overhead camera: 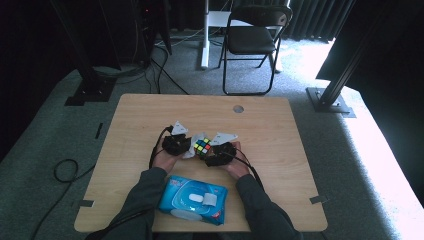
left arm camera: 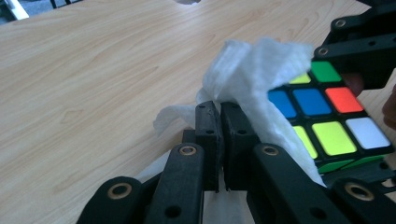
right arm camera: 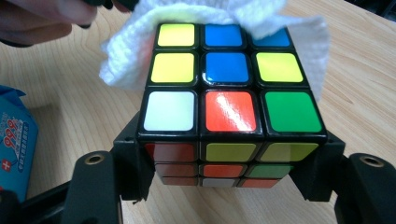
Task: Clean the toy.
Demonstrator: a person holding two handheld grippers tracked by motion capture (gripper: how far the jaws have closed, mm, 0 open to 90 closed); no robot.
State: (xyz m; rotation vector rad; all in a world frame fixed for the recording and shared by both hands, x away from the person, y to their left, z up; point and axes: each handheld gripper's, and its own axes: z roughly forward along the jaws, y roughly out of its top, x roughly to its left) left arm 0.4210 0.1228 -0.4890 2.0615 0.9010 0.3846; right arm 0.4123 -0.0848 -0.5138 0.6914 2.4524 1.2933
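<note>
The left gripper (left arm camera: 219, 109) has its two black jaws pressed together on a white wet wipe (left arm camera: 252, 70); in the left gripper view the cloth is nipped between the pads, bunches up above them and drapes against the near edge of a Rubik's cube (left arm camera: 327, 116). The right gripper (right arm camera: 229, 161) pinches that cube from both sides, one jaw flat against each side wall, so the cube sits squarely between them with its top face up (white, red and green along the near row; yellow, blue, yellow behind; yellow and blue at the back, where the wipe overlaps the far edge and the far corner).

In the high view the left gripper (overhead camera: 186, 144) and right gripper (overhead camera: 210, 152) meet just short of the middle of the table (overhead camera: 280, 130), the cube (overhead camera: 202, 147) between them with the wipe (overhead camera: 195, 140) crumpled against it; whether the cube rests on the wood or is held just off it I cannot tell. Each gripper carries a grey three-cornered plate, and a black cable trails back from each along the person's dark sleeves; the hands come in from the near edge.

Nearer the person, between the forearms, lies a blue pack of wet wipes (overhead camera: 192, 199) with a white flap lid; beyond the table stands a black folding chair (overhead camera: 252, 37) on grey carpet.
</note>
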